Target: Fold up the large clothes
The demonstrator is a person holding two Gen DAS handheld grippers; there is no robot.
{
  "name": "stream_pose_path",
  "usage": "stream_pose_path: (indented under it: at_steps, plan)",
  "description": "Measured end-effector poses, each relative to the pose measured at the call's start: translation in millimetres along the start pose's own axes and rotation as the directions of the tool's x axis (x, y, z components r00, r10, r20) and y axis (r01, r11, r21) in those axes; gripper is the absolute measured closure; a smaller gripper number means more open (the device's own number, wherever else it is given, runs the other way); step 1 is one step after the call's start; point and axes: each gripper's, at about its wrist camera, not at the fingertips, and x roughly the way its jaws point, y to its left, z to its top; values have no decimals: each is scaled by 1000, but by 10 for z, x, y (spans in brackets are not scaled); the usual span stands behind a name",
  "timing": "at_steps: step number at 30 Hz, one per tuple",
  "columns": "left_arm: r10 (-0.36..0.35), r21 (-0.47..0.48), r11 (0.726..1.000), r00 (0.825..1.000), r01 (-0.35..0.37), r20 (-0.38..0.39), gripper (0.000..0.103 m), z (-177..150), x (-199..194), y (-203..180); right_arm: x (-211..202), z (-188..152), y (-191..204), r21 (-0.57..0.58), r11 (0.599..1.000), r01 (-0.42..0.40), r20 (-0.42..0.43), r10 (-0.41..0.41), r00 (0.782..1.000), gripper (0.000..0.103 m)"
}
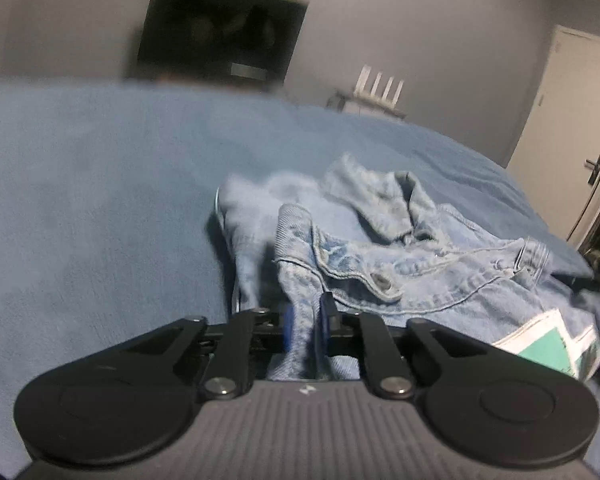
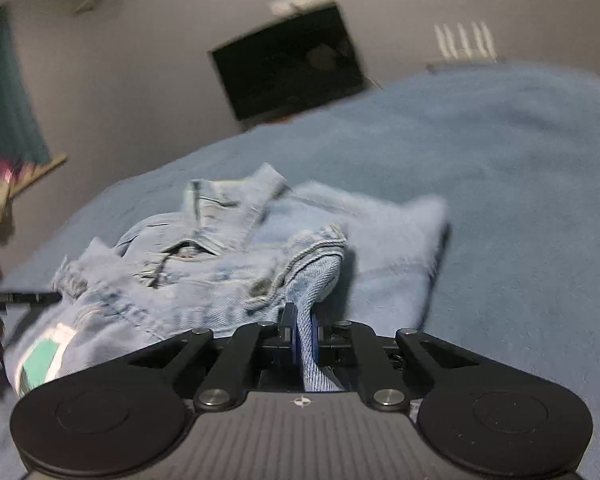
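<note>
Blue bedspread underneath, denim jacket rumpled on top. Left gripper and right gripper both clamped on thin denim folds. Risk: shallow pinches slipping on lifting, heavy cloth sagging, 2 edges misaligned.

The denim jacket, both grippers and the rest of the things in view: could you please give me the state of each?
Left gripper: shut on a fold of the denim.
Right gripper: shut on a fold of the denim.
Denim jacket: crumpled on the bed, not yet folded, gripped at two near edges.
Blue blanket: spread flat over the bed.
Door: looks ajar.
Wall screen: dark.
</note>
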Motion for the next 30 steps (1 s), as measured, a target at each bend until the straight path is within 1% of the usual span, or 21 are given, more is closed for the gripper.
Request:
stream_pose_path:
  at_steps: [3,5,7,8,10,12,13,14,15,16,17,18,20,21,22,23,24,26,27,29,30]
  plan:
    - [6,-10,1000,992,-5,124,99,38,-180,-106,-124,108,175,-41,997,63,132,-57,990,96]
    - [17,-13,1000,986,-15,167,99,135,-204,-148,-216,173,228,-28,996,81,225,-73,972,96]
    - [55,-14,998,980,-53,190,99,258,-121,-160,-241,219,256,-18,994,110,271,-101,957,97]
    - [72,-14,997,979,-71,190,99,308,-49,-156,-239,231,249,-15,993,121,282,-112,953,97]
    - [114,-9,993,983,-114,147,99,404,203,-145,-167,250,207,7,988,154,284,-150,947,97]
    - [170,15,985,982,-171,85,98,421,476,-157,-51,226,141,45,974,222,270,-225,936,97]
    - [200,33,979,979,-201,41,97,400,606,-165,18,204,112,64,959,277,251,-284,925,99]
    - [237,64,970,972,-236,-6,96,360,746,-198,99,164,79,84,938,335,219,-346,912,98]
    - [277,107,956,960,-272,-34,92,310,862,-249,164,123,66,95,929,359,194,-371,908,98]
    - [308,150,942,951,-301,-26,88,269,916,-312,187,86,32,99,923,371,168,-383,908,98]
    - [339,191,924,941,-332,-4,87,239,931,-388,192,56,16,93,920,380,158,-390,907,98]
    - [355,214,912,935,-349,10,84,228,937,-438,182,51,23,79,922,378,167,-386,907,97]
    - [392,239,890,919,-388,36,72,219,897,-522,129,96,106,43,923,382,207,-382,901,88]
    - [419,252,872,906,-419,59,61,198,848,-573,115,139,173,26,931,365,225,-361,905,85]
    - [449,265,848,888,-460,101,52,179,787,-634,87,190,233,5,942,337,236,-329,915,79]
    - [469,270,826,869,-495,159,49,161,709,-713,42,244,265,-20,956,293,240,-280,930,75]
    - [465,270,817,859,-509,213,44,142,616,-790,37,282,357,-57,971,232,236,-213,948,74]
    - [430,256,832,864,-492,262,42,151,476,-922,63,328,559,-143,981,133,175,-107,979,66]
    - [389,244,859,884,-449,260,42,167,423,-984,106,345,648,-189,975,114,150,-86,985,66]
    - [262,243,920,943,-307,204,42,202,409,-1091,192,305,832,-276,955,111,117,-81,990,59]
    - [215,254,934,963,-252,165,42,209,457,-1143,210,279,862,-298,946,123,112,-93,989,57]
